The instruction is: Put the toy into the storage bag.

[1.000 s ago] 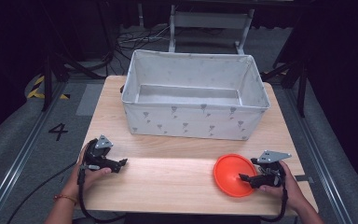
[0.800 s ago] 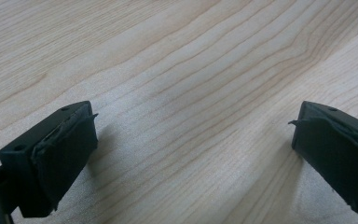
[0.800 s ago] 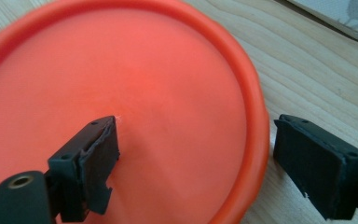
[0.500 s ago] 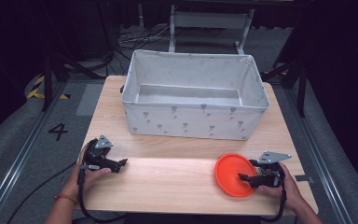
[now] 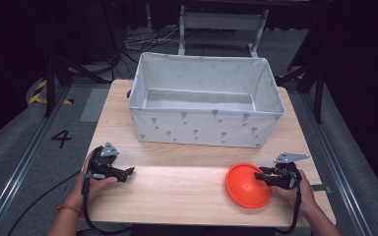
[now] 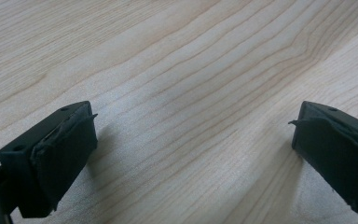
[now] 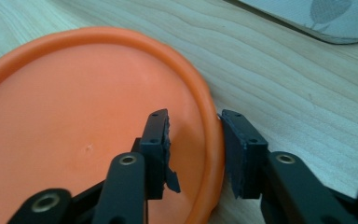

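High view: plate (image 5: 247, 186), orange, lies flat on the table (image 5: 177, 196) at the near right, well in front of the bin (image 5: 206, 129). R gripper (image 5: 265, 177) comes in from the plate's right side, tips over the right rim, pointing left. R hand (image 5: 289, 189) sits just right of the plate. L gripper (image 5: 127, 171) is at the near left, low over bare wood, well apart from the plate, pointing right. L hand (image 5: 94, 181) is wrapped on its body.

L gripper view: jaws wide apart, one at each lower corner, nothing between them but wood grain. Pads close to the table surface; contact can't be told.

R gripper view: jaws straddle the plate's rim (image 7: 212, 140). One jaw stands inside the dish over the orange floor, the other outside, over wood. The outer pad (image 7: 235, 154) looks to sit against the rim's outer edge. The inner pad (image 7: 161, 154) has a sliver of orange showing between it and the rim, so not clamped yet. The jaws have just been closing, with the rim between them. Plate is flat, not lifted. Bin corner shows at the top right, apart from the plate.
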{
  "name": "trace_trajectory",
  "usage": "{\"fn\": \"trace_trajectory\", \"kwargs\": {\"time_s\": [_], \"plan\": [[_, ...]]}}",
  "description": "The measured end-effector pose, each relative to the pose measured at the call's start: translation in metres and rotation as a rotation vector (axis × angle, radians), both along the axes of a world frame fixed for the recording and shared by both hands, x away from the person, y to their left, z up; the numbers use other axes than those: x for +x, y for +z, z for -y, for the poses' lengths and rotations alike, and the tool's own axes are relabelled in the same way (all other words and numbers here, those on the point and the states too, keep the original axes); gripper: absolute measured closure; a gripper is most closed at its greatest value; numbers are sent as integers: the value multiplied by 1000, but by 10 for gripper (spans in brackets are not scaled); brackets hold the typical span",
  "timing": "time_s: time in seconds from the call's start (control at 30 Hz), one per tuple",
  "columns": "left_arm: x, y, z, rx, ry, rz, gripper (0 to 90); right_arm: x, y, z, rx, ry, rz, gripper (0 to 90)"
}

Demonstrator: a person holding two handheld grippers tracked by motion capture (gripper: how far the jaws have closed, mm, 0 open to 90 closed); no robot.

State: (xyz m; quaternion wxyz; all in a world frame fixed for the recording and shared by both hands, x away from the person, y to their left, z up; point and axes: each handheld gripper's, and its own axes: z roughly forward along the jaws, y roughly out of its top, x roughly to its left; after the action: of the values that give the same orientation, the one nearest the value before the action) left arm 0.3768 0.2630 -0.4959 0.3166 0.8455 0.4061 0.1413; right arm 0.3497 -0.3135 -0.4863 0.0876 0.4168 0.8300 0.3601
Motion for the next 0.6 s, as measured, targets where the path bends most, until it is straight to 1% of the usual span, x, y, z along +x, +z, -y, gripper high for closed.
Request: {"fn": "trace_trajectory", "kwargs": {"time_s": [0.07, 0.13, 0.23, 0.33, 0.47, 0.57, 0.6], "plan": [[0, 0, 0, 0, 1, -1, 2, 2, 0, 0, 6, -5, -13, 670], [0, 0, 0, 0, 0, 0, 2, 3, 1, 0, 6, -5, -8, 686], [0, 0, 0, 0, 0, 0, 2, 3, 4, 2, 18, -3, -14, 720], [0, 0, 0, 0, 0, 0, 2, 3, 9, 4, 30, 14, -8, 743], [0, 0, 0, 0, 0, 0, 2, 3, 12, 5, 34, 21, -9, 748], [0, 0, 0, 2, 0, 1, 2, 2, 11, 5, 26, 25, -12, 733], [0, 0, 0, 2, 0, 1, 2, 1, 9, 3, 5, 28, -8, 701]]}}
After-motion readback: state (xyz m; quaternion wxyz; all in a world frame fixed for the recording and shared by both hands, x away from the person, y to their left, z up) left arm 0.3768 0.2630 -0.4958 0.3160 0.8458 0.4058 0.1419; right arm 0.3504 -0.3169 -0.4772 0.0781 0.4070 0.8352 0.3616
